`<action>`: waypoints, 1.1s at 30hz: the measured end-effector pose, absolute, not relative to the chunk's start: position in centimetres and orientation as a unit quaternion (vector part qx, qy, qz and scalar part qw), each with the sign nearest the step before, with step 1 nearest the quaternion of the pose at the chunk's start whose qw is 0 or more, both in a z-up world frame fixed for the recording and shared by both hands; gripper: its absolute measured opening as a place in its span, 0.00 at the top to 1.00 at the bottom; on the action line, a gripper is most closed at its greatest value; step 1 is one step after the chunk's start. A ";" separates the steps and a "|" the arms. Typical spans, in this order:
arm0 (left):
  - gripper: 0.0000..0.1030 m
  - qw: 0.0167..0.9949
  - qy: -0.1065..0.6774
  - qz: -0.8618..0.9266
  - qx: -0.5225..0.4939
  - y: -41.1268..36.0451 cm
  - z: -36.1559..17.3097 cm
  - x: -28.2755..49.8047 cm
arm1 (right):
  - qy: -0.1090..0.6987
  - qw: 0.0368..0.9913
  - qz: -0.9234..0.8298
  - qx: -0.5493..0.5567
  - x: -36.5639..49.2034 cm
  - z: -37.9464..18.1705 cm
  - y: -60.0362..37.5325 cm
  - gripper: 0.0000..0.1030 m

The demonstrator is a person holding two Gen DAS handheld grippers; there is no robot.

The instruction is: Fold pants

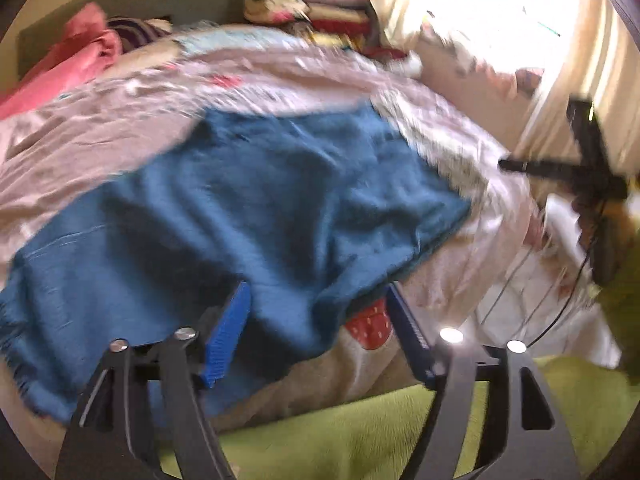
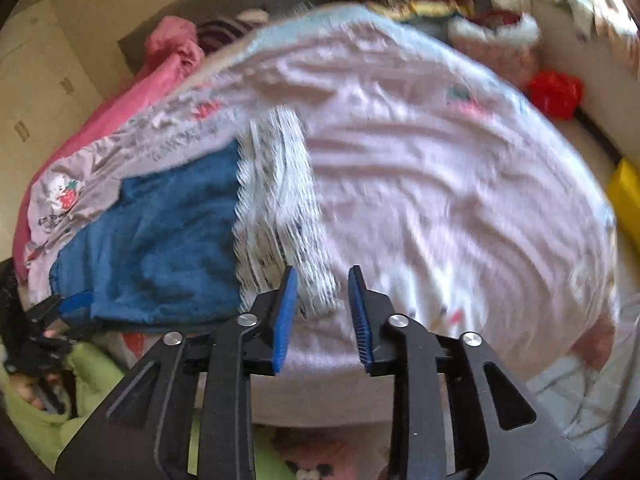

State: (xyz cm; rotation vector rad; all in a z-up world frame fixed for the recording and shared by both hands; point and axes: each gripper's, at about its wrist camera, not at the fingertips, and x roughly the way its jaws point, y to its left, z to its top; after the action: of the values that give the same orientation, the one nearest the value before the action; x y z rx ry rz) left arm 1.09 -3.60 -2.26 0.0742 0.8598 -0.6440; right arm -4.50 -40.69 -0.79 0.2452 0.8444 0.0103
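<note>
You are looking at a pink bedsheet (image 2: pixel 440 184), clothes (image 1: pixel 320 12) lying stacked at twelve o'clock, a red bag (image 2: pixel 554 94) sitting at two.

You are in a home bedroom: a bed (image 2: pixel 440 184) under a pink sheet, stacked folded clothes (image 1: pixel 320 4), a curtained window (image 1: pixel 500 20).

blue pants (image 1: pixel 240 208): motion-blurred | fringed hem (image 2: pixel 276 208): smeared | left end: cut off
</note>
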 end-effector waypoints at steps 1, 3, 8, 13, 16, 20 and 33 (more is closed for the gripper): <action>0.23 0.868 0.401 -0.292 0.023 -2.2 -1.7 1.0 | 0.405 0.908 0.016 0.104 -4.0 -0.5 -39.9 0.72; 0.21 0.892 0.389 -0.229 -0.002 1.6 -0.7 1.1 | 0.404 0.910 0.036 0.084 -3.0 -0.4 -38.6 0.68; 0.07 0.917 0.387 -0.071 -0.065 9.7 -0.9 1.3 | 0.415 0.906 0.075 0.034 -0.2 -1.7 -35.0 0.64; 0.06 0.901 0.418 -0.021 -0.113 12.9 -3.6 2.9 | 0.450 0.891 0.064 0.015 1.0 -4.3 -34.5 0.60; 0.39 0.891 0.422 -0.063 -0.153 12.5 -5.1 4.2 | 0.460 0.885 0.068 0.023 0.8 -5.3 -35.3 0.59; 0.59 0.905 0.404 -0.051 -0.126 12.6 -4.2 4.6 | 0.465 0.882 0.073 0.030 0.3 -5.3 -35.8 0.60; 0.33 0.920 0.378 -0.014 -0.101 14.4 -3.0 3.2 | 0.458 0.883 0.088 0.055 0.1 -5.1 -36.2 0.55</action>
State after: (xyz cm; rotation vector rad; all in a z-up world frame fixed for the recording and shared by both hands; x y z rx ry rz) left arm 3.17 14.40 -2.99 -0.2073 0.7766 -0.0288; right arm 0.09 -36.19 -5.06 0.1153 0.9542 0.1837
